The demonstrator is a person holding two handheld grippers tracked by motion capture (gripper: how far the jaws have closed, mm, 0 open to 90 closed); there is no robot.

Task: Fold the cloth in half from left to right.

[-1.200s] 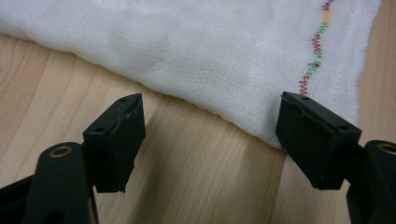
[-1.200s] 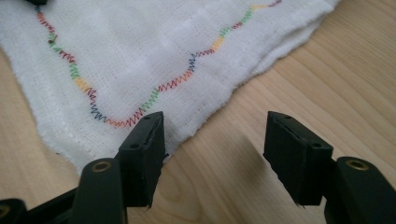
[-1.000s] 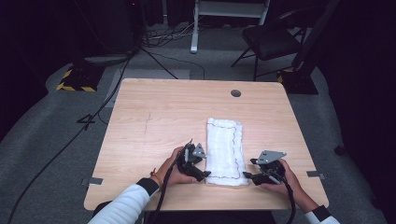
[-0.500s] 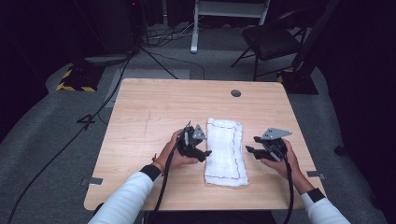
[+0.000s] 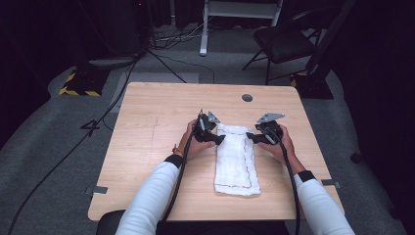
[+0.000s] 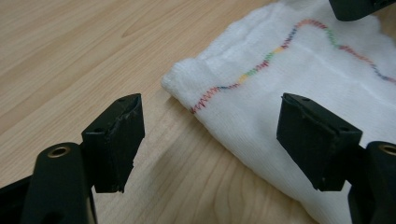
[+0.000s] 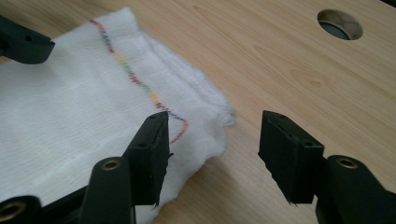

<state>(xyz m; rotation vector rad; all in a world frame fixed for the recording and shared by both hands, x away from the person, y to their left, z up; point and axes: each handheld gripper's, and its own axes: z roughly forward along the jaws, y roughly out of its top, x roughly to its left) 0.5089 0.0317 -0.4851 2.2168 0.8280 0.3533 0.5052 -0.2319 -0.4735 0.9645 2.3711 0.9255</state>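
A white folded towel (image 5: pixel 237 159) with a coloured stitched hem lies lengthwise on the wooden table (image 5: pixel 156 112). My left gripper (image 5: pixel 218 138) is at the towel's far left corner, and my right gripper (image 5: pixel 252 137) is at its far right corner. In the left gripper view the left gripper (image 6: pixel 210 116) is open, low over the towel (image 6: pixel 299 70), whose corner lies between the jaws untouched. In the right gripper view the right gripper (image 7: pixel 217 135) is open around the other corner of the towel (image 7: pixel 70 107). Its jaws have just narrowed a little without pressing the cloth.
A round cable hole (image 5: pixel 247 97) is in the table beyond the towel and also appears as the hole (image 7: pixel 339 23) ahead of the right gripper. A chair (image 5: pixel 288 41), floor cables and a yellow-black striped block (image 5: pixel 78 88) stand behind the table.
Both hands have moved away from the person along the towel's sides, from its near corners to its far corners. The towel lies flat where it was.
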